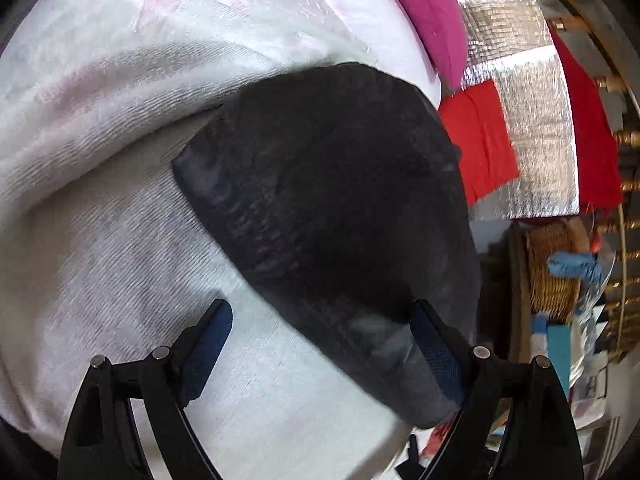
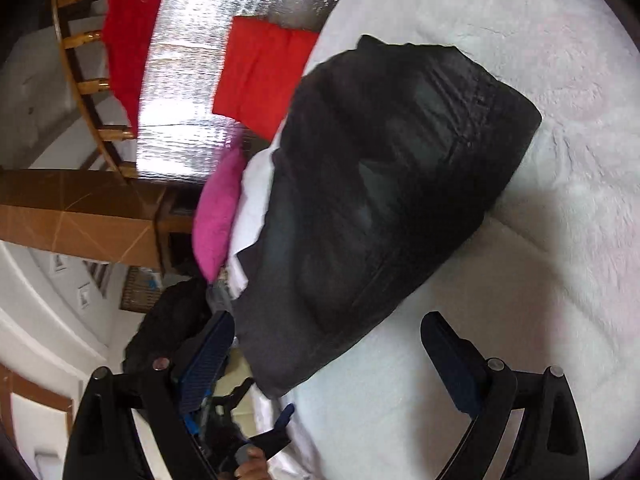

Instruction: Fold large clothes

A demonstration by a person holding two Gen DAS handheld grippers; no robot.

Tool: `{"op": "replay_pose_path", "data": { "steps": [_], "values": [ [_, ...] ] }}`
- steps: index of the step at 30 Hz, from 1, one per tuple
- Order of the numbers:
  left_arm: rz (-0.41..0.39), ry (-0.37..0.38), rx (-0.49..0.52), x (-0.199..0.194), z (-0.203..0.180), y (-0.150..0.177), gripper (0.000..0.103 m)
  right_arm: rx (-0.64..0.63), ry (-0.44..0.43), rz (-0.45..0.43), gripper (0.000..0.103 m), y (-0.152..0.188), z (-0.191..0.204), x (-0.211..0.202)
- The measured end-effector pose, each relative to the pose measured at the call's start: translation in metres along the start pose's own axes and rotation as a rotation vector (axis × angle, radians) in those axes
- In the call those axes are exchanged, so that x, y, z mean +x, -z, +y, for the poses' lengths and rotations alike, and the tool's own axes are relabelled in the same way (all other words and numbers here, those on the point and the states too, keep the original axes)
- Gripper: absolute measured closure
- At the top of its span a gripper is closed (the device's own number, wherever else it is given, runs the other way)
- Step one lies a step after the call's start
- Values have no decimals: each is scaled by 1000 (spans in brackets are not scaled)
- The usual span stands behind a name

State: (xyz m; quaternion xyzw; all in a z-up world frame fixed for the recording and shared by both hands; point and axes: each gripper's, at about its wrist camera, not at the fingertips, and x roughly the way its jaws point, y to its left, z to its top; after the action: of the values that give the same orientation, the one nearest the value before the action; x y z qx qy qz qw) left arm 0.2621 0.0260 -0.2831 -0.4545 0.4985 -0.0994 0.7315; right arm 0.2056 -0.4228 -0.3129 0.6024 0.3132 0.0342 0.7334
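A black garment (image 1: 332, 216) lies folded into a compact slab on a white fluffy bed cover (image 1: 120, 220). In the left wrist view my left gripper (image 1: 322, 312) is open, and the garment's near corner lies between its fingers, close to the right blue pad (image 1: 434, 352) with no squeeze. In the right wrist view the same black garment (image 2: 392, 200) stretches away from my right gripper (image 2: 328, 320), which is wide open, with the near end of the fold lying between its fingers. Neither gripper holds anything.
A pink cushion (image 2: 218, 216) sits at the cover's edge. Beyond it lie red cloths (image 2: 264, 72) on a silver foil sheet (image 2: 188, 80), by a wooden railing (image 2: 76, 80). A wicker basket (image 1: 554, 272) and a brown cardboard box (image 2: 80, 216) stand off the bed. A person's hand (image 2: 250, 466) shows low down.
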Motion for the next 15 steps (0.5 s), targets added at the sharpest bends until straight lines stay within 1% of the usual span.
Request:
{"op": "replay_pose_path", "data": {
  "steps": [4, 7, 9, 11, 15],
  "values": [
    [-38, 22, -19, 4, -2, -8, 13, 68, -6, -54, 7, -19, -9, 12],
    [-55, 32, -40, 13, -5, -16, 13, 115, -12, -79, 7, -32, -15, 20],
    [-65, 32, -53, 17, -5, -19, 13, 165, -6, -92, 6, -38, -23, 24],
    [-77, 33, -65, 20, -7, -21, 13, 229, -28, -122, 6, -44, -30, 23],
    [-89, 8, -37, 31, -21, -24, 13, 301, -59, -189, 6, -53, -35, 25]
  ]
}}
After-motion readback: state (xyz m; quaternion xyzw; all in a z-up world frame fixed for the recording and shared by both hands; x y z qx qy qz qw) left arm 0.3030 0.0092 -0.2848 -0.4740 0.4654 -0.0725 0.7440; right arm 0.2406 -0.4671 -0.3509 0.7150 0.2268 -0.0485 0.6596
